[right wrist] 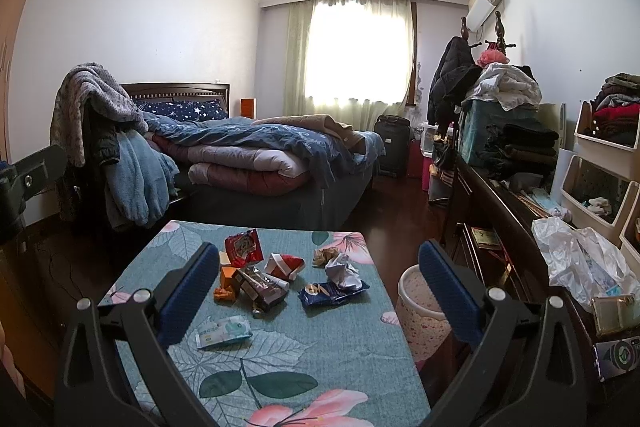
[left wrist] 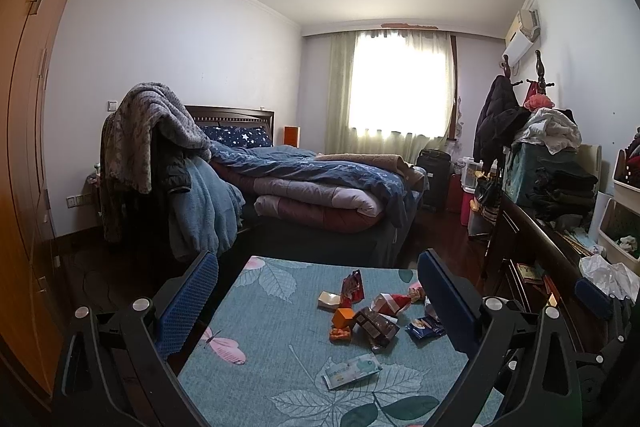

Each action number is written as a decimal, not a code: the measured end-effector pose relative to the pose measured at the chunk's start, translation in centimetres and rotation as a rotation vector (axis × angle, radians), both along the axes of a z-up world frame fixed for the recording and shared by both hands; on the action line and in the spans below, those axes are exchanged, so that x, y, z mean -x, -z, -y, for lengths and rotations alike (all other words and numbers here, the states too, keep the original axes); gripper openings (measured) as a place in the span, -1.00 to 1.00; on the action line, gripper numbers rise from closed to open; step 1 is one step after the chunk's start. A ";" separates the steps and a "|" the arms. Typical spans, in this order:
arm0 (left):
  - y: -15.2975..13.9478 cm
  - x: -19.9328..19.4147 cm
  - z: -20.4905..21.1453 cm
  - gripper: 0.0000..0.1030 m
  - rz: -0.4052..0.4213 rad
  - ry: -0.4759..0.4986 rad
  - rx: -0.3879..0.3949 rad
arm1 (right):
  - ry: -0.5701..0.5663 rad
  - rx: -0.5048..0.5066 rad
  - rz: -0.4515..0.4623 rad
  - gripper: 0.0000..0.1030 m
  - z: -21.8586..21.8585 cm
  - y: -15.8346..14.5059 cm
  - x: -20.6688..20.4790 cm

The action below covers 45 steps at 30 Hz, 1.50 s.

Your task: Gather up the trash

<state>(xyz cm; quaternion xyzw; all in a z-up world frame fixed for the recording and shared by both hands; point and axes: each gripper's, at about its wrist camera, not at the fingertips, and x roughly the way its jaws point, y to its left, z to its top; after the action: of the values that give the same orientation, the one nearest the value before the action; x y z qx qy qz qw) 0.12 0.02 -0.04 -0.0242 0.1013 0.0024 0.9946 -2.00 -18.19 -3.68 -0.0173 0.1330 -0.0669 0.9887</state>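
Several pieces of trash lie on a table with a teal floral cloth (left wrist: 264, 323) (right wrist: 320, 339): a red snack wrapper (left wrist: 353, 285) (right wrist: 243, 247), a dark wrapper (left wrist: 376, 323) (right wrist: 262, 287), a blue packet (left wrist: 424, 327) (right wrist: 332, 291), crumpled white paper (right wrist: 342, 270) and a pale wet-wipe pack (left wrist: 352, 371) (right wrist: 224, 331). My left gripper (left wrist: 320, 303) is open and empty above the table's near side. My right gripper (right wrist: 318, 287) is open and empty, over the table. A pink speckled waste bin (right wrist: 420, 307) stands on the floor right of the table.
A bed (right wrist: 260, 155) piled with quilts stands beyond the table. A dark dresser (right wrist: 512, 227) stacked with clothes and a plastic bag (right wrist: 576, 259) runs along the right wall. A wooden wardrobe (left wrist: 28, 147) is at the left.
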 end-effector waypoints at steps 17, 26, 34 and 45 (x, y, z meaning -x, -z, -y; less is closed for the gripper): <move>0.0 0.0 0.0 0.93 -0.003 0.000 0.003 | -0.002 0.000 0.006 0.93 0.8 -0.4 0.3; 0.0 -0.1 -0.1 0.93 -0.004 0.001 0.005 | -0.007 -0.001 -0.003 0.93 1.0 -0.6 0.1; 0.0 -0.1 -0.1 0.93 -0.006 0.002 0.004 | -0.007 -0.001 -0.004 0.93 1.0 -0.6 0.0; 0.4 -0.2 -0.3 0.93 -0.008 0.003 0.005 | -0.008 -0.008 -0.022 0.93 1.5 0.2 -1.2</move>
<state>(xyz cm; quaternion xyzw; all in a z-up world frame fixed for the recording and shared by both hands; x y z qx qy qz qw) 0.35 0.30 -0.48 -0.0264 0.1053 0.0005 0.9941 -0.77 -19.70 -3.92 -0.0146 0.1440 -0.0621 0.9875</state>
